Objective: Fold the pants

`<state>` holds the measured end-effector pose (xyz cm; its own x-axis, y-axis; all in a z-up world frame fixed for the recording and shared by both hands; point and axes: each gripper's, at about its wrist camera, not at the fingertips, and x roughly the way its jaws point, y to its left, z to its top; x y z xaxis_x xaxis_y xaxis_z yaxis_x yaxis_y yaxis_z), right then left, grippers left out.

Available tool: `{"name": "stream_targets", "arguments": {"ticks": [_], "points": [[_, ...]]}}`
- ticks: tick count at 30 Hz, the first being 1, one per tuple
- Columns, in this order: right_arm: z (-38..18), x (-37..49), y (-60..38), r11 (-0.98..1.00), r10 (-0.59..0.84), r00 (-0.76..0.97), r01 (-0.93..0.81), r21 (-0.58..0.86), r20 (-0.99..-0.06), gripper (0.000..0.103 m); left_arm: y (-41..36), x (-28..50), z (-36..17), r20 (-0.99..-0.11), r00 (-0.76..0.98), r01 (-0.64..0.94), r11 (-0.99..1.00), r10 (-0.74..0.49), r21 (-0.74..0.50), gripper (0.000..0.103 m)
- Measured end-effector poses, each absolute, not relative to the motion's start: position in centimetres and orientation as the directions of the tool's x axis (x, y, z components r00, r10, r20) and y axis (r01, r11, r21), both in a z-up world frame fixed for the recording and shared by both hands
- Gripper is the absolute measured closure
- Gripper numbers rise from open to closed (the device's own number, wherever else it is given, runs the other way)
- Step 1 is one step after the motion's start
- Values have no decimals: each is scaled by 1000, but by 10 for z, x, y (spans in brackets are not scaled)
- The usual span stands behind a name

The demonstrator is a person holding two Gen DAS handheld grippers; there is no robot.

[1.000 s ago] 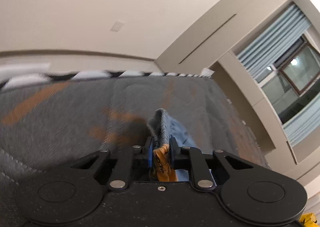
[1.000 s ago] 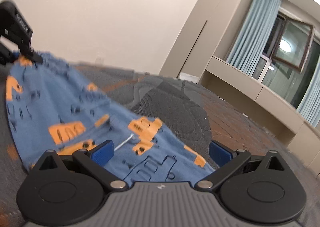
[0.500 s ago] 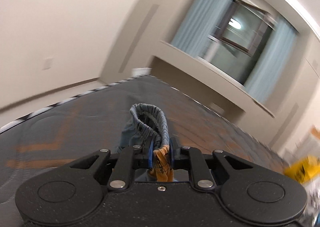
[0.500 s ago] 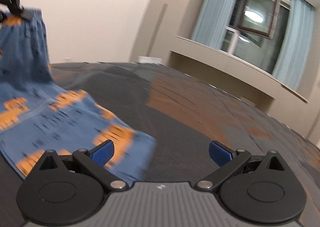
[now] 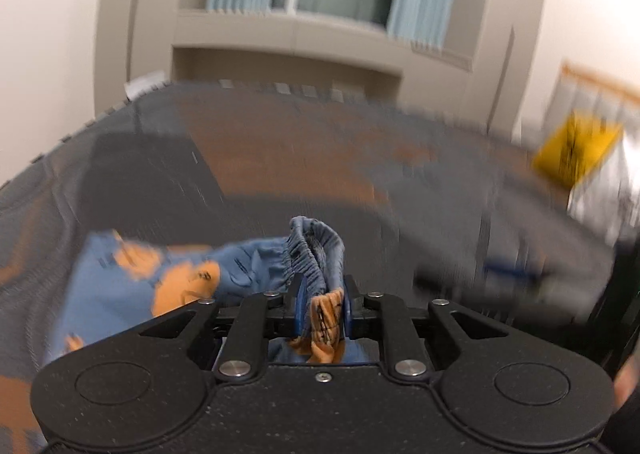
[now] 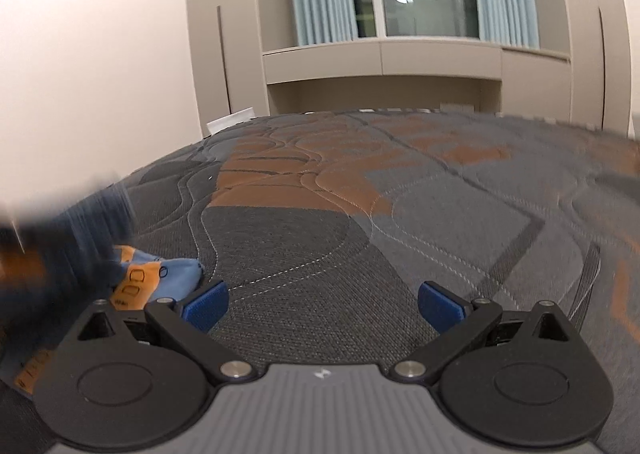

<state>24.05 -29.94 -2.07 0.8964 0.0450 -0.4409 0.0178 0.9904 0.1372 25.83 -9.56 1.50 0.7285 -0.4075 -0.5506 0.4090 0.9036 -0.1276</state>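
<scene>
My view swung from wall to window since a second ago, left gripper (image 5: 323, 306) pinching the pants (image 5: 176, 278) waistband — jaws easing apart, fabric trailing left over the mattress (image 6: 360, 238), right gripper (image 6: 323, 304) spread wide, empty.

Ahead of the right gripper (image 6: 322, 304) the quilted mattress (image 6: 400, 222) lay bare right up to its far edge, with nothing between the wide-apart jaws. The only thing in the way there was the pants (image 6: 160, 274), bunched low at its left beside the blue pad. On the left gripper's (image 5: 323, 308) side the mattress (image 5: 280, 158) was open ahead too; cloth spread to its left, and a blurred dark gripper crowded its right.
</scene>
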Motion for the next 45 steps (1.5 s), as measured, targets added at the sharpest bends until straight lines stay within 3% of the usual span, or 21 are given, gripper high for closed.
{"name": "stream_targets", "arguments": {"ticks": [2,4,6,10,12,15,22,30,35,42,45], "points": [[-21,240,-305,985,51,893,29,171,-448,0,-106,258,-6,-596,701,419,902,-392,-100,77],[-20,240,-307,981,57,891,35,192,-451,0,-109,250,-13,-572,719,424,901,-395,-89,69],[-20,238,-308,980,61,891,32,196,-450,0,-108,243,-9,-556,728,430,899,-401,-86,44],[-18,235,-304,982,72,894,16,191,-442,0,-87,221,10,-501,757,405,903,-419,-143,33],[-17,234,-301,982,80,895,4,188,-438,0,-67,209,22,-464,793,363,918,-395,-162,17],[-16,233,-293,984,101,893,-24,178,-438,0,-31,197,33,-416,863,236,957,-286,-169,2],[-14,225,-248,968,233,848,-153,201,-477,0,35,215,18,-462,887,-93,979,-2,-182,1],[7,245,-200,954,223,801,-62,293,-556,0,50,231,-14,-583,811,-102,967,-54,-231,1],[-7,241,-175,996,71,757,-23,83,-650,0,58,205,-28,-578,811,-36,979,-89,-200,1],[-18,196,-204,987,129,781,-43,153,-610,0,62,190,-30,-584,803,26,986,-120,-167,1],[-14,185,-208,982,159,804,-66,180,-573,0,71,187,-21,-561,813,34,975,-156,-222,1]]}}
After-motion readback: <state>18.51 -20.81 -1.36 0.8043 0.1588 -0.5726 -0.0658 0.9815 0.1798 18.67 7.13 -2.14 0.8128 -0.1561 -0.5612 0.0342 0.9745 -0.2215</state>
